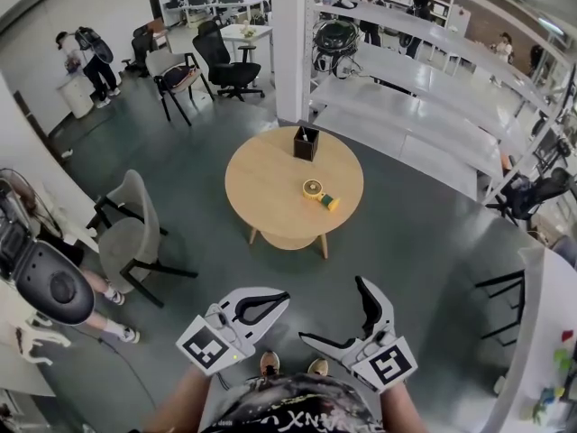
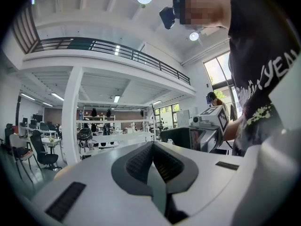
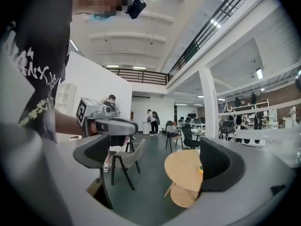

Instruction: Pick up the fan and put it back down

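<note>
The left claw [image 2: 153, 160] is fully closed: its 2 ribbed dark pads press together with nothing between them. The right claw [image 3: 160, 160] stands wide open and grips nothing. Through its gap show the grey floor, a chair and part of the bench. Both claws are held level, side by side, close in front of the person's black printed shirt [image 1: 293, 409]. Each bears 1 white cube with square markers.

Well ahead of the 2 claws stands 1 round light-wood bench [image 1: 270, 197] on splayed legs, with a smaller round shelf underneath. It carries 2 things. 1 small yellow hand fan [image 1: 317, 193], with a round head and a short handle, lies on the top right of the middle, toward the near edge. It is well apart from both claws. 1 black open-topped square box [image 1: 306, 142] stands upright at the far edge, apart from the fan. Whatever is in the box is too small to tell.

Left of the bench stands 1 grey padded chair on black legs [image 1: 126, 233], turned partly away from it. Farther back are 1 black office chair [image 1: 225, 61] and 1 grey chair [image 1: 173, 70] beside it. 1 person with a backpack [image 1: 88, 57] stands at the far left wall.
</note>
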Action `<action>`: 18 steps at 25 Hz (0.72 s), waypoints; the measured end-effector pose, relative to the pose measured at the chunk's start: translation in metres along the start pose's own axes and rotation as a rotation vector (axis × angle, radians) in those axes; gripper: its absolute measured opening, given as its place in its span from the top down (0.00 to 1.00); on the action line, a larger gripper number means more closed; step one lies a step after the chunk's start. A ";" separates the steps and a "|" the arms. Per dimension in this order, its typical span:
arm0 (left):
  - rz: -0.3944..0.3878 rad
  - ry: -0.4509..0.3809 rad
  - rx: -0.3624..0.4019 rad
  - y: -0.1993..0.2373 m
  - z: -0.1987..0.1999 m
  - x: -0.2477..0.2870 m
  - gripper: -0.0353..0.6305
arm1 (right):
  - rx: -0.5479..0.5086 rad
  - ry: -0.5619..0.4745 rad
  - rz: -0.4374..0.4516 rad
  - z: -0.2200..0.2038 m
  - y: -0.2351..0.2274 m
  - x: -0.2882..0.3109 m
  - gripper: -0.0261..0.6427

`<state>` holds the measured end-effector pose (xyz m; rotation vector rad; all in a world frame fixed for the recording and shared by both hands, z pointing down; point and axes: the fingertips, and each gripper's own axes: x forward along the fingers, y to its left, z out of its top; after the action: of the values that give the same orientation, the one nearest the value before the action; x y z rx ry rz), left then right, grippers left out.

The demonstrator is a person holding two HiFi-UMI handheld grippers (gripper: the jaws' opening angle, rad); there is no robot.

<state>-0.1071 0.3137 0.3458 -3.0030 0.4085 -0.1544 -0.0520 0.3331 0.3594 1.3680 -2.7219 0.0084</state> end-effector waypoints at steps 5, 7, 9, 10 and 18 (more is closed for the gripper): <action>0.009 -0.004 -0.004 -0.003 0.003 0.010 0.92 | 0.008 0.019 0.008 -0.004 -0.007 -0.007 0.08; 0.015 -0.006 0.001 -0.005 0.006 0.017 0.92 | 0.008 0.021 0.012 -0.003 -0.013 -0.012 0.08; 0.020 -0.008 0.007 -0.008 0.009 0.026 0.92 | 0.002 0.016 0.015 -0.003 -0.020 -0.019 0.08; 0.024 -0.008 0.007 -0.011 0.011 0.030 0.92 | -0.005 0.007 0.015 -0.002 -0.024 -0.023 0.08; 0.053 0.003 -0.013 -0.039 0.012 0.063 0.92 | -0.022 0.000 0.034 -0.008 -0.048 -0.058 0.08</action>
<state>-0.0353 0.3347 0.3437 -3.0016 0.4912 -0.1516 0.0211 0.3512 0.3609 1.3155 -2.7372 -0.0191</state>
